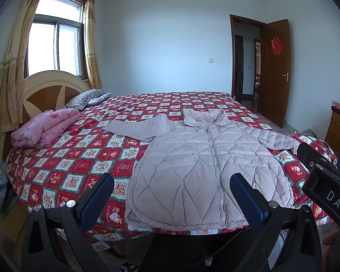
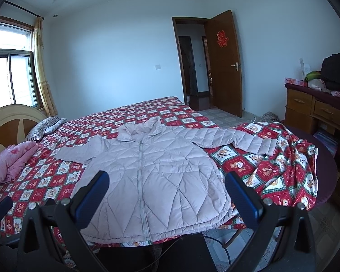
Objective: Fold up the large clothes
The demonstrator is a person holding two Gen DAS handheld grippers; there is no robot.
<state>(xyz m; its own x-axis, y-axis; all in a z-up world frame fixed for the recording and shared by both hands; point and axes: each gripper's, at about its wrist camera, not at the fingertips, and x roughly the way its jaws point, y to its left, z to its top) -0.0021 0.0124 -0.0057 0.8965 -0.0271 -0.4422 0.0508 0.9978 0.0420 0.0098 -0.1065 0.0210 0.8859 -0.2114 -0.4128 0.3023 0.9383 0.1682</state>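
Note:
A pale pink quilted jacket [image 1: 199, 165] lies flat on the bed, zipped, front up, collar toward the far side, both sleeves spread out; it also shows in the right wrist view [image 2: 151, 172]. My left gripper [image 1: 172, 181] is open and empty, held above the jacket's hem at the bed's near edge. My right gripper [image 2: 166, 179] is open and empty, also above the hem. The right gripper's body shows at the right of the left wrist view [image 1: 324, 176].
The bed has a red patterned quilt [image 1: 74, 158]. A folded pink blanket [image 1: 43, 129] and a striped pillow [image 1: 86, 98] lie near the headboard. A wooden dresser [image 2: 315, 111] stands at the right. The quilt's corner hangs bunched there [image 2: 290, 165].

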